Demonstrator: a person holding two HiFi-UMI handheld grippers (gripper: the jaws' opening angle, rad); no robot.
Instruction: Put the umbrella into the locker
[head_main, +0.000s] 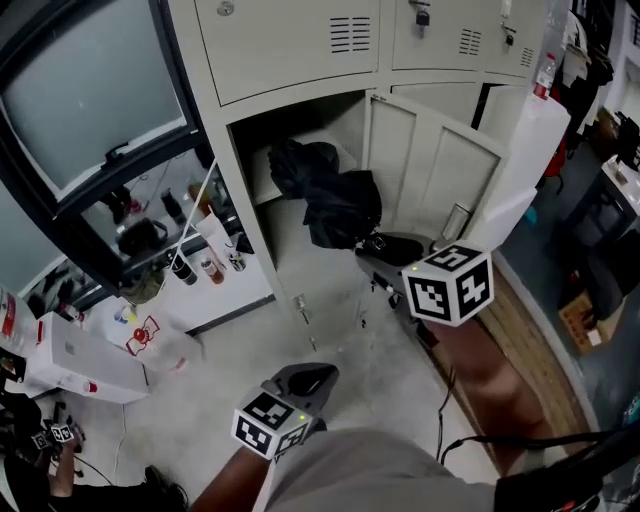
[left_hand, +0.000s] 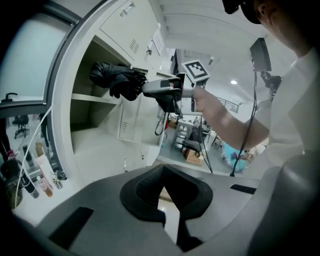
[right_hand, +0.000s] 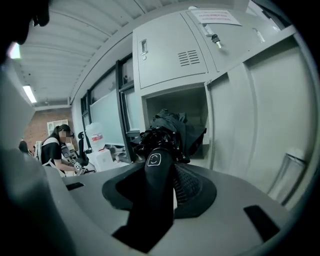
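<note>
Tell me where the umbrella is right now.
In the head view, the umbrella is upper centre, its handle gripped by the right tongs and its folded canopy at the mouth of the open locker, left of its door.

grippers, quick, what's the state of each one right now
left gripper: fingers slightly apart, nothing between them
right gripper: closed on the handle of the black folding umbrella

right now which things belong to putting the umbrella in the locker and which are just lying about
Job: black folded umbrella, its handle clamped in the right gripper; open locker compartment; its swung-open door.
Lying about: bottles by the window; white box at lower left; cardboard box at far right.
</note>
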